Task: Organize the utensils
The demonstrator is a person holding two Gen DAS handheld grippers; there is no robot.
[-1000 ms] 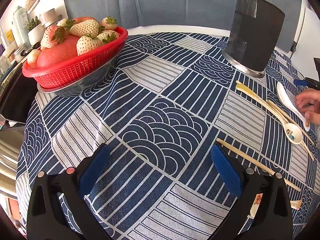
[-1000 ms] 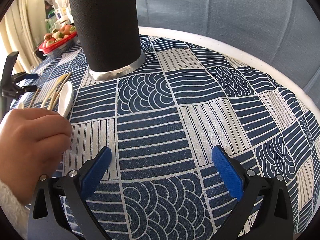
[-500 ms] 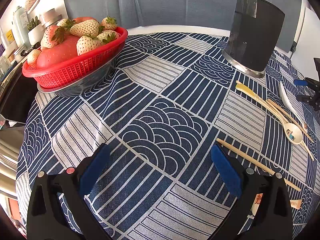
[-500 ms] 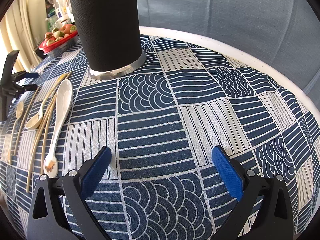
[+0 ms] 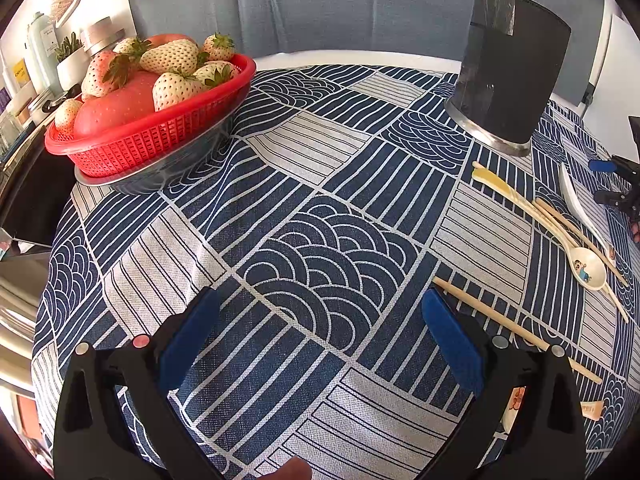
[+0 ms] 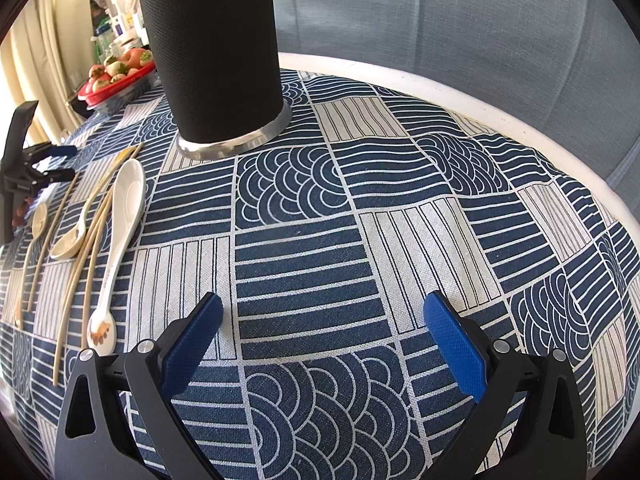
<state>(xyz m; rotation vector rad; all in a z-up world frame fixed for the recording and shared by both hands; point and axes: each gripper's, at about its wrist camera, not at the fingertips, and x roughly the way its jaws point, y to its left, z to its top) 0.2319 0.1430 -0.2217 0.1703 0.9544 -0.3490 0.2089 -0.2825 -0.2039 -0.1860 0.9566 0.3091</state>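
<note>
The left gripper (image 5: 320, 336) hovers over the patterned tabletop (image 5: 328, 240) with its fingers (image 5: 188, 340) spread wide and nothing between them. The right gripper (image 6: 322, 338) is just as released, its fingers (image 6: 454, 346) framing bare cloth only. Neither tool touches a utensil, so the sorting looks not yet begun.

Out beyond the right gripper's left finger lies the cluster to be organized: a white spoon (image 6: 120, 236), a smaller cream spoon (image 6: 70, 240) and several chopsticks (image 6: 82, 264), roughly parallel and partly overlapping (likely laid out as a loose starting pile). From the left gripper, the same group sits well off past its right finger, with one chopstick (image 5: 500, 324) running close by that fingertip.

Ahead of the right fingers stands the black cylindrical holder (image 6: 216, 52), upright, presumably the destination. A red strawberry basket (image 5: 156, 128) sits far off beyond the left finger, apart from the work.
</note>
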